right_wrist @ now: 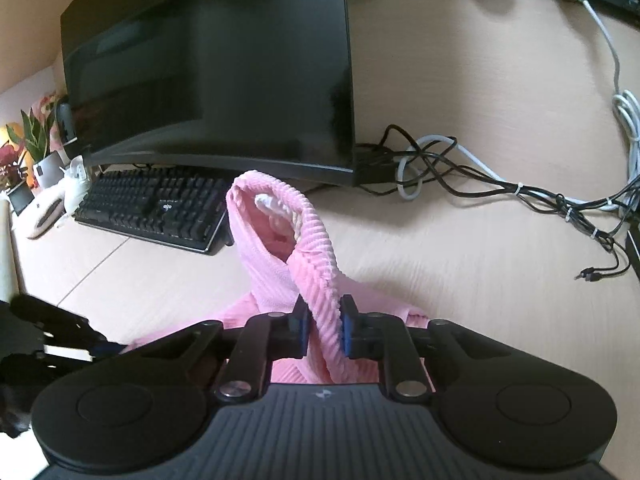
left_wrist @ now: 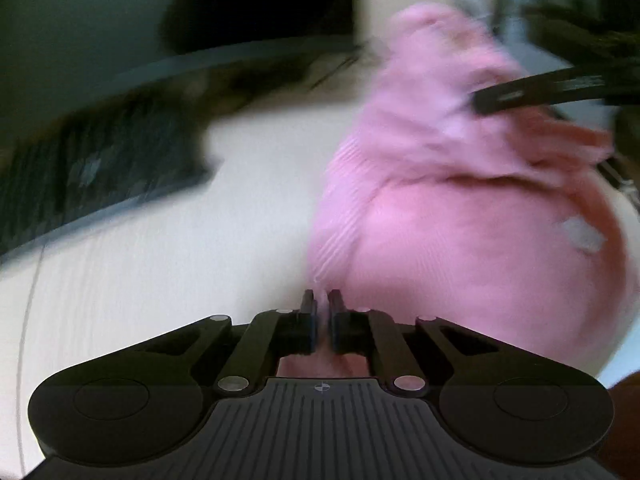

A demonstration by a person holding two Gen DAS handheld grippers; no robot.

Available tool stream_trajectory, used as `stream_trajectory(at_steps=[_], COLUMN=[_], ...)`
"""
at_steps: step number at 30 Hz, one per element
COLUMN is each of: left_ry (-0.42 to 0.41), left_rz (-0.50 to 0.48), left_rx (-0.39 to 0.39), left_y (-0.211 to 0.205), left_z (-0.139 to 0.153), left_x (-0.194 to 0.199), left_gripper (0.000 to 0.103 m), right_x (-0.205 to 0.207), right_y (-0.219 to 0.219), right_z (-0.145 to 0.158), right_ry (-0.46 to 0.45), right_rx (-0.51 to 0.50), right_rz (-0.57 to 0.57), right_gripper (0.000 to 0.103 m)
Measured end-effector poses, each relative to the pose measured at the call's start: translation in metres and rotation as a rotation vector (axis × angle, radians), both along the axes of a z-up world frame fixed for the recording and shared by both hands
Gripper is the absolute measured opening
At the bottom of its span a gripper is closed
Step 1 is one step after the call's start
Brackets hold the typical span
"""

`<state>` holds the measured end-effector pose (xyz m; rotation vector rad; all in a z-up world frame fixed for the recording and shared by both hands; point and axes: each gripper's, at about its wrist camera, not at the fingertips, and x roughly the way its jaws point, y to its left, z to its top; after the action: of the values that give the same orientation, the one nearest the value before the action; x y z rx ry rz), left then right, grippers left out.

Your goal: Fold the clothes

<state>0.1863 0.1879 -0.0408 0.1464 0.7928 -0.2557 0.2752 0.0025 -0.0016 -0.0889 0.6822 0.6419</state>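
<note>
A pink ribbed garment (left_wrist: pixel 460 216) hangs bunched above the light wooden desk, blurred by motion in the left wrist view. My left gripper (left_wrist: pixel 322 300) is shut on a thin pinch of its edge. The other gripper's black fingers (left_wrist: pixel 532 94) reach into the cloth from the right. In the right wrist view my right gripper (right_wrist: pixel 324 320) is shut on a ribbed band of the pink garment (right_wrist: pixel 280 236), which loops upward with a white label showing inside. The left gripper (right_wrist: pixel 60 332) shows at the lower left.
A black monitor (right_wrist: pixel 216 68) stands at the back with a black keyboard (right_wrist: pixel 156 208) under it. Tangled black and white cables (right_wrist: pixel 460 168) lie at the right. A potted plant (right_wrist: pixel 36 140) and white items sit at the far left. The wooden desk (right_wrist: pixel 480 272) stretches right of the garment.
</note>
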Motion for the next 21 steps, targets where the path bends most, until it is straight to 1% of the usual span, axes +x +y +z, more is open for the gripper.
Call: stream_trajectory(at_steps=[1,3,5,6,8,9,10,12,14,15,16,17,19,21], left_ry=[-0.010,0.011,0.056,0.079,0.085,0.092,0.105,0.131,0.137,0.134,0.127,0.117,0.097,0.071], left_rz=[-0.063,-0.183,-0.260,-0.287,-0.315,-0.322,-0.327,-0.336,-0.348,-0.353,-0.347,-0.333,-0.306,-0.262], left_rx=[0.007,0.010,0.001,0.000,-0.024,-0.051,-0.085,-0.150,-0.189,-0.205,-0.227,-0.255,-0.311,-0.373], left_y=[-0.011,-0.033,-0.048,-0.054,-0.057,-0.055,-0.052,-0.044,-0.033,-0.026,-0.019,-0.010,0.007,0.025], left_z=[0.003,0.002,-0.010,-0.017,-0.024,-0.024,-0.023,-0.020,-0.012,-0.006,0.000,0.008,0.023,0.038], left_x=[-0.004,-0.011,-0.016,-0.017,-0.021,-0.021,-0.020,-0.019,-0.021,-0.023,-0.024,-0.023,-0.022,-0.018], left_gripper=[0.007,0.007,0.007,0.009,0.018,0.029,0.037,0.042,0.046,0.050,0.056,0.059,0.073,0.079], right_x=[0.001,0.002,-0.002,-0.007,-0.022,-0.031,-0.041,-0.062,-0.084,-0.095,-0.103,-0.108,-0.112,-0.116], right_y=[0.000,0.003,0.007,0.010,0.022,0.029,0.037,0.049,0.059,0.061,0.062,0.060,0.048,0.033], right_z=[0.001,0.003,0.006,0.006,0.000,-0.007,-0.018,-0.041,-0.064,-0.072,-0.077,-0.076,-0.066,-0.054], right_ry=[-0.004,-0.014,-0.024,-0.035,-0.076,-0.096,-0.111,-0.134,-0.181,-0.212,-0.227,-0.217,-0.177,-0.138], right_rx=[-0.007,-0.025,-0.051,-0.076,-0.157,-0.213,-0.274,-0.382,-0.498,-0.538,-0.557,-0.543,-0.491,-0.438], right_rz=[0.007,0.024,0.054,0.081,0.156,0.203,0.255,0.346,0.432,0.459,0.478,0.483,0.468,0.447], right_gripper=[0.013,0.012,0.011,0.011,0.011,0.011,0.011,0.013,0.019,0.029,0.033,0.035,0.039,0.043])
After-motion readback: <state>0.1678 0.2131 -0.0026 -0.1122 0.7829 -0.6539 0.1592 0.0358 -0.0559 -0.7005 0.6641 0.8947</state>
